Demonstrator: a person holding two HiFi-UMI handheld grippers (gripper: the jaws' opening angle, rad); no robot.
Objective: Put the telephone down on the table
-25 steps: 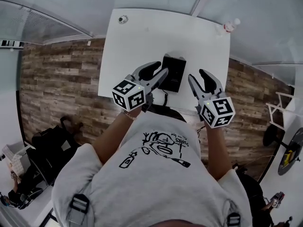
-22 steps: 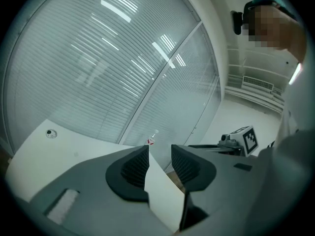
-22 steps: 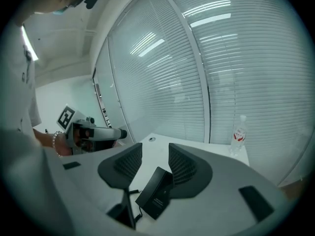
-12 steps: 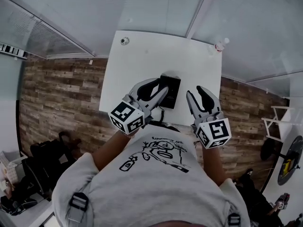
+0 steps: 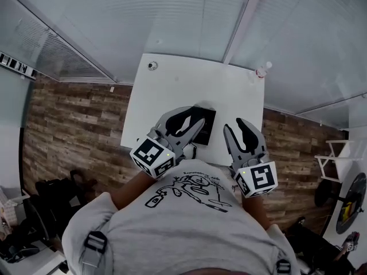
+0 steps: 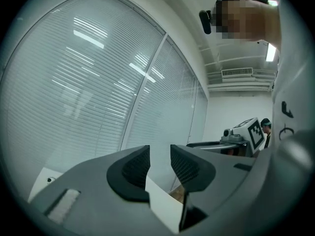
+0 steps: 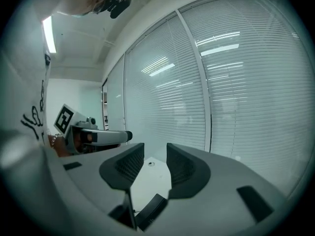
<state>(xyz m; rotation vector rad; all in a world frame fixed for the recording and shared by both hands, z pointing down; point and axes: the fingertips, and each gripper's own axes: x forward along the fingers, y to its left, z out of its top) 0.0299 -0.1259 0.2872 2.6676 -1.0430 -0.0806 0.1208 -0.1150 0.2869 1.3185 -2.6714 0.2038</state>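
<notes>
The black telephone lies flat on the white table, near its front edge. In the right gripper view its dark end shows far below the jaws. My left gripper hangs above the phone's left side, shut and empty. In its own view the left gripper looks level at the window blinds, with only a table corner underneath. My right gripper floats to the right of the phone, shut with nothing between its pads.
A small round object sits at the table's far left corner and a small bottle at the far right. Glass walls with blinds run behind the table. Wood floor lies on both sides, with bags at the left.
Both grippers have risen off the table toward my chest, and the right jaws have drawn together. The telephone has stayed lying on the table.
</notes>
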